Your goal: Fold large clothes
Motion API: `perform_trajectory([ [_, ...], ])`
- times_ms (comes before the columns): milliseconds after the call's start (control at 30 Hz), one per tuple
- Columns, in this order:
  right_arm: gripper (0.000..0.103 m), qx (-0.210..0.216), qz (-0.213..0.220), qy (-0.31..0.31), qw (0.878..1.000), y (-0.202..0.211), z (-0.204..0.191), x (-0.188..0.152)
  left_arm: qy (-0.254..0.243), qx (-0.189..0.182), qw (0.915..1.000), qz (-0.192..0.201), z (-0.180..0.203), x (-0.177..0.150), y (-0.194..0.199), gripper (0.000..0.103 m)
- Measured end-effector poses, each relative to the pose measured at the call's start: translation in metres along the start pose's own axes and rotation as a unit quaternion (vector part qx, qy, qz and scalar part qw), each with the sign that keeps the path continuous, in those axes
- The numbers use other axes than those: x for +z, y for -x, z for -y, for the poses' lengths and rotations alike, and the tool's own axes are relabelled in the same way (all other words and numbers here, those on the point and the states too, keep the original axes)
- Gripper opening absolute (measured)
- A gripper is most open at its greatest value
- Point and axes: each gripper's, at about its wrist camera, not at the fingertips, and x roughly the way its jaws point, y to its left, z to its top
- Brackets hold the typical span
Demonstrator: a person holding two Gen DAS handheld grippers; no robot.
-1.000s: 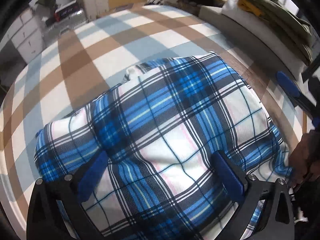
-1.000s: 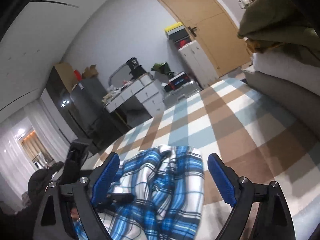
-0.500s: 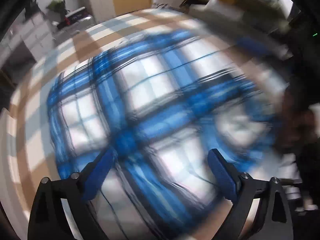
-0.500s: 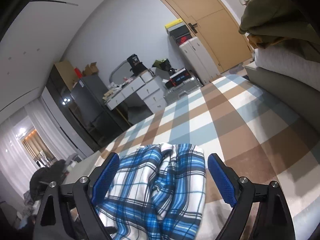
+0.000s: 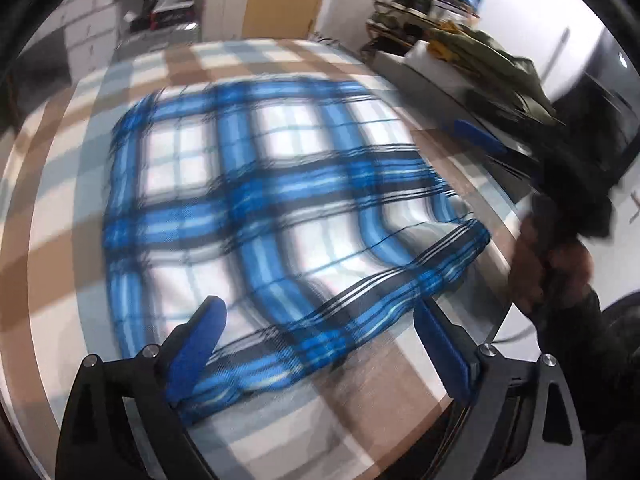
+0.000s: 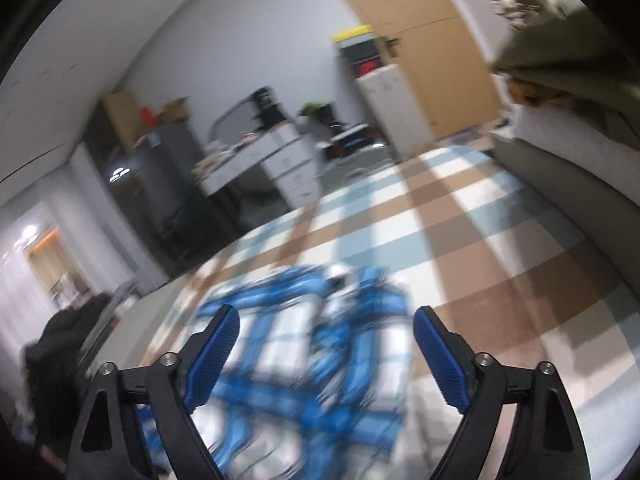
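A blue, white and black plaid garment (image 5: 280, 200) lies folded in a rough rectangle on the bed's checked brown, pale-blue and white cover (image 5: 60, 208). Its near right corner is rumpled and slightly raised. My left gripper (image 5: 316, 344) hovers open over the garment's near edge, gripping nothing. In the right wrist view the same garment (image 6: 280, 340) is blurred and sits below and beyond my right gripper (image 6: 322, 354), which is open and empty above the cover. One blue finger of the right gripper (image 5: 476, 138) and the hand holding it (image 5: 552, 256) show at the right of the left wrist view.
A grey couch (image 6: 568, 176) carrying a heap of olive clothes (image 5: 500, 60) runs along the right side. Beyond the bed stand white drawers (image 6: 292, 164), a dark fridge (image 6: 160, 168), a wooden door (image 6: 432, 40) and a cluttered shelf (image 5: 420, 0).
The left gripper has drawn back from on top of the garment to its near edge, so the whole folded piece shows. The right gripper has risen, and the left hand has left its view.
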Motion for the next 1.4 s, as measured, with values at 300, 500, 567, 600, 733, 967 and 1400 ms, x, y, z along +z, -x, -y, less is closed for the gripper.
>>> perform_trajectory([
  [300, 0.010, -0.054, -0.211, 0.085, 0.972, -0.029, -0.039, -0.052, 0.014, 0.015, 0.9955, 0.092, -0.030, 0.003, 0.052, 0.091],
  [500, 0.092, -0.061, -0.143, -0.027, 0.988, 0.003, -0.006, -0.002, 0.143, -0.046, 0.9886, 0.010, -0.111, 0.030, 0.018, 0.091],
  [567, 0.091, -0.063, -0.172, -0.042, 0.982, -0.007, 0.005, 0.007, 0.176, -0.083, 0.9807, -0.021, -0.130, 0.037, 0.001, 0.091],
  [600, 0.090, -0.063, -0.193, -0.055, 0.978, -0.016, 0.012, 0.010, 0.187, -0.100, 0.9764, -0.039, -0.137, 0.041, -0.008, 0.090],
  [733, 0.082, -0.054, -0.256, -0.105, 0.959, -0.048, 0.025, 0.010, 0.158, -0.108, 0.9795, -0.062, -0.126, 0.058, -0.016, 0.090],
  [967, 0.070, -0.050, -0.309, -0.063, 0.948, -0.091, 0.001, 0.009, 0.106, -0.033, 0.9886, -0.101, -0.108, 0.079, -0.026, 0.042],
  [1400, 0.032, 0.026, -0.312, -0.032, 0.949, -0.059, -0.015, -0.004, 0.113, -0.025, 0.9897, -0.084, -0.094, 0.062, -0.018, 0.044],
])
